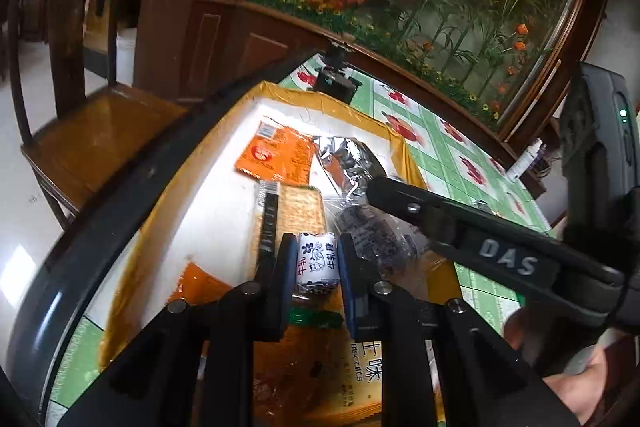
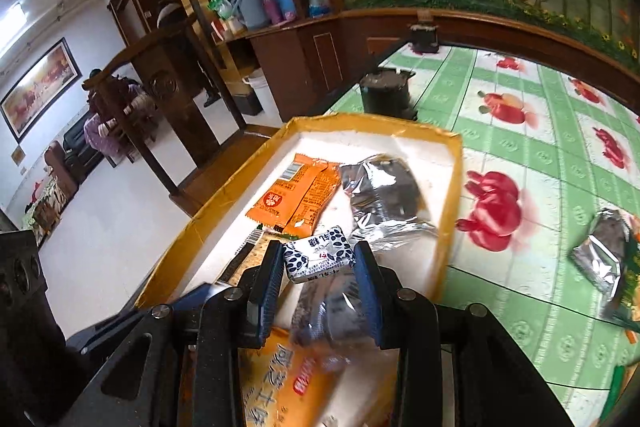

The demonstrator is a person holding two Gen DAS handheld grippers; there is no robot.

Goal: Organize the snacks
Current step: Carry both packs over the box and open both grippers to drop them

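Hovering over the tray [image 1: 280,95], the left hand-held gripper [image 1: 316,263] pinches a small blue-and-white candy [image 1: 317,259] between its pads. The right hand-held gripper [image 2: 318,263] likewise pinches a second wrapped candy [image 2: 318,259] above the same tray [image 2: 454,187]. Inside the tray lie an orange packet [image 2: 298,195], a silver foil packet [image 2: 384,195] and a cracker pack [image 1: 300,211]. The tray rests on the desk [image 2: 520,155], whose cloth is green-checked; another foil packet [image 2: 604,251] lies apart on it.

Both wrist cameras look steeply down, close over the shared yellow-rimmed tray [image 1: 280,91] [image 2: 452,195].
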